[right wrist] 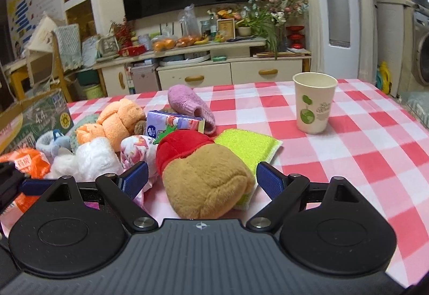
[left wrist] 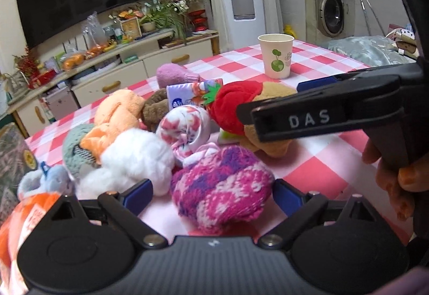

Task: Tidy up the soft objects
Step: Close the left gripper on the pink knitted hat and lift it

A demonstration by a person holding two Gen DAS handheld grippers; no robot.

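A pink and purple knitted ball (left wrist: 222, 187) lies on the checked tablecloth (left wrist: 316, 158) between the fingers of my left gripper (left wrist: 213, 191). The jaws stand wide, with a gap at the left pad, so it is open. My right gripper (right wrist: 202, 179) is open around a brown plush toy (right wrist: 206, 182) with a red part (right wrist: 182, 144), and neither pad touches it. That toy lies on a yellow-green sponge (right wrist: 249, 144). In the left wrist view a finger (left wrist: 308, 118) of the right gripper reaches over the plush.
A heap lies left: white fluffy toy (left wrist: 134, 158), orange plush (left wrist: 115, 118), floral rolled sock (left wrist: 185, 126), tissue pack (left wrist: 182, 93), lilac sock (left wrist: 174, 75). A paper cup (right wrist: 313, 104) stands at the back right. A cardboard box (right wrist: 40, 115) and an orange bag (left wrist: 26, 214) are at the left edge.
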